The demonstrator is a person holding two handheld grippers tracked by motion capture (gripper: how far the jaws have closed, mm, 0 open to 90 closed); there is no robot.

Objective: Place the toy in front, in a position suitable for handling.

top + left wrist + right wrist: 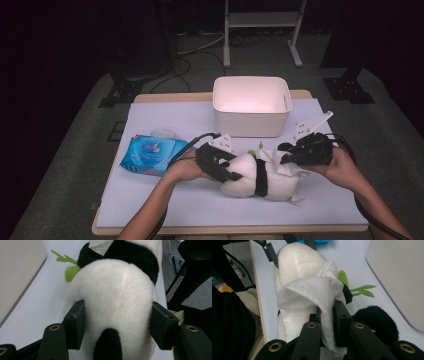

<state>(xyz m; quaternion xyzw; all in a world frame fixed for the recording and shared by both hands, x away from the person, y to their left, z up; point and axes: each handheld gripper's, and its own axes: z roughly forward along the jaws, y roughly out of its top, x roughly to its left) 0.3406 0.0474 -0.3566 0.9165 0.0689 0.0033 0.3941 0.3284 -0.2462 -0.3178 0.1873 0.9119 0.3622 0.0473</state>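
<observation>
Underneath, white table cover [165, 200], dark room

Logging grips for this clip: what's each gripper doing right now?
Left gripper: closed on the panda plush.
Right gripper: closed on the white wipe.

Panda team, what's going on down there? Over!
Left gripper clamped on plush panda. Right gripper pinching white wipe against panda. Bin beside it, nothing in the way.
</observation>
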